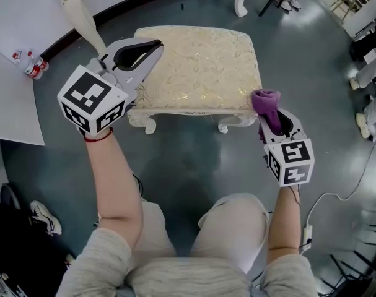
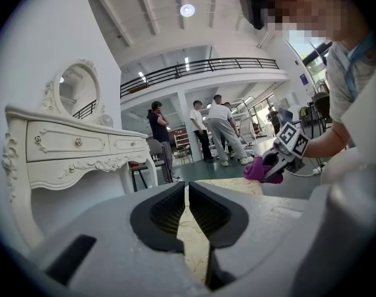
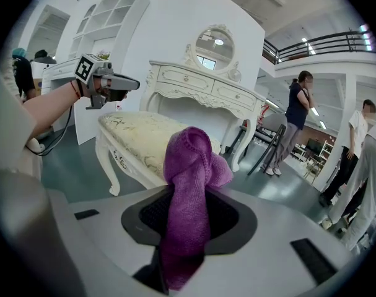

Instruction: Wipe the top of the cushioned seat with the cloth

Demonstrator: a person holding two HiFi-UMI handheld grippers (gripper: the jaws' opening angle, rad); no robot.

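Purple cloth (image 1: 266, 101) pinched tight in the jaws of the right gripper (image 1: 274, 122), just by the near right corner of the cushioned seat (image 1: 200, 67). Pressed together on nothing, the jaws of the left gripper (image 1: 152, 49), over the seat's left edge.

Our right gripper (image 3: 189, 223) clamps a purple knitted cloth (image 3: 189, 163), which stands bunched above the jaws. Beyond it sits the cream cushioned seat with white carved legs (image 3: 135, 135).
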